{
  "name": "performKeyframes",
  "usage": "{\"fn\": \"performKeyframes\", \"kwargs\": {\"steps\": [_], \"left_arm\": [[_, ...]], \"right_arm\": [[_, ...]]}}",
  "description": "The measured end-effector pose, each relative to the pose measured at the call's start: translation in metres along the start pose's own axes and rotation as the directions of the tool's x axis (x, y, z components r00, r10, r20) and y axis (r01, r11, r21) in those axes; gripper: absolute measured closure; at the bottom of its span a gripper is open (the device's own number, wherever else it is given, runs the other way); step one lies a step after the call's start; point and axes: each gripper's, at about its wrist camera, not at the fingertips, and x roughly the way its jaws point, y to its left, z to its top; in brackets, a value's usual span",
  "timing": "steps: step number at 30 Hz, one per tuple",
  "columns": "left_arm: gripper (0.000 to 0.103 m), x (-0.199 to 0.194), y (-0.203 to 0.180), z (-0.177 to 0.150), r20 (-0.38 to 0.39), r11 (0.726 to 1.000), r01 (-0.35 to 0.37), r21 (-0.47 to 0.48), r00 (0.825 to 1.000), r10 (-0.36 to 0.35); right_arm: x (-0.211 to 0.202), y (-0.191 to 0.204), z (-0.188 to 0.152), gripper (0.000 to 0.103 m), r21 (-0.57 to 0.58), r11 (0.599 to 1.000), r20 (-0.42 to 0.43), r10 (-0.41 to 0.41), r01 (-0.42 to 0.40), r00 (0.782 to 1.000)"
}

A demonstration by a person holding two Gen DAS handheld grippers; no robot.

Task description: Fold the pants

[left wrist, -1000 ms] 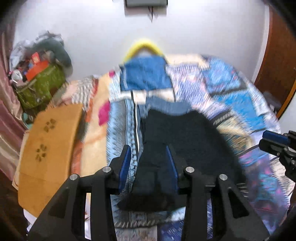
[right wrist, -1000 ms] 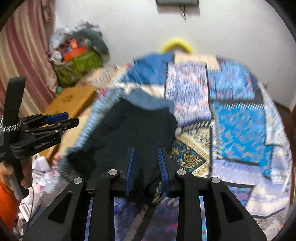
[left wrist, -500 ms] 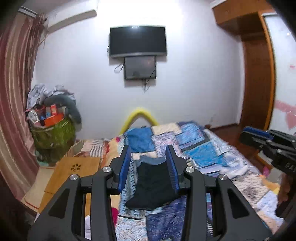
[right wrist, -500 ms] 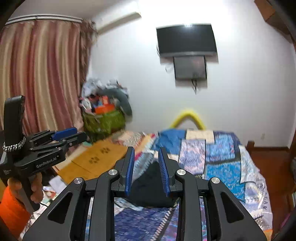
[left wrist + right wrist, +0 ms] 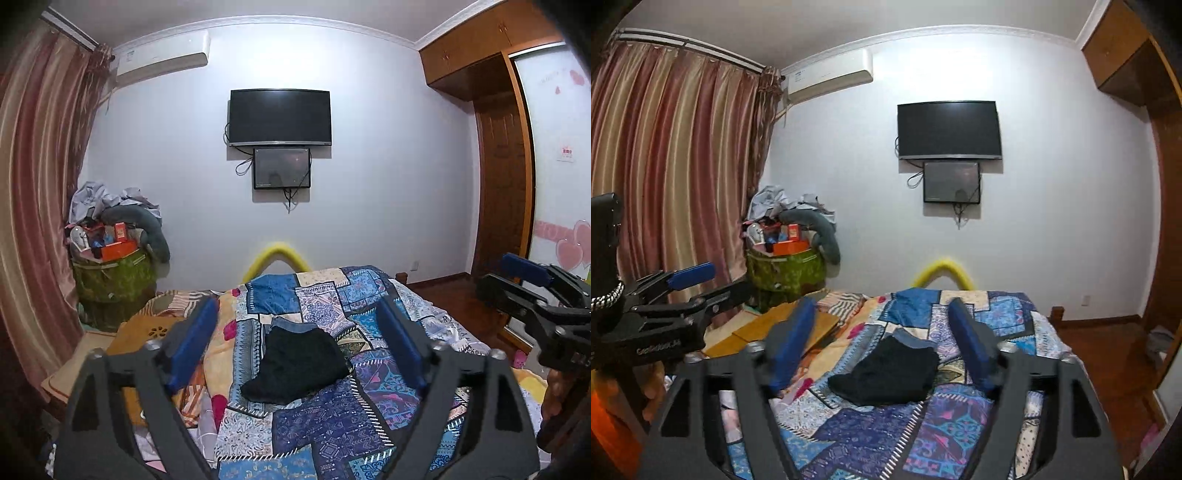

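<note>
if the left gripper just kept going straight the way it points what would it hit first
Probably the dark folded pants on the patchwork quilt. The left gripper is open and empty, with the pants framed between its fingers. Nothing shows in between, though depth is hard to judge.

Pants point(image 5: 295, 363) folds too dark to read; left claw point(image 5: 295, 347) pads blurred — base cropped.

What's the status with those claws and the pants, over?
Left gripper open, empty. Right gripper open, empty. Dark pants folded on patchwork quilt. Nothing in the way.
</note>
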Motion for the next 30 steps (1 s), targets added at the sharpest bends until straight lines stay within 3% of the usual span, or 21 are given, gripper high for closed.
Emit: {"fn": "performKeyframes", "kwargs": {"steps": [5, 30], "left_arm": [[0.002, -0.013, -0.003, -0.003, 0.015, 1.000, 0.002, -0.019, 1.000, -0.002], [0.000, -0.015, -0.016, -0.011, 0.009, 1.000, 0.011, -0.015, 1.000, -0.010]], "right_arm": [[-0.004, -0.002, 0.001, 0.001, 0.014, 0.999, 0.017, -0.034, 0.034, 0.999], [-0.015, -0.006, -0.012, 0.000, 0.058, 0.998, 0.003, -0.031, 0.031, 0.999]]}}
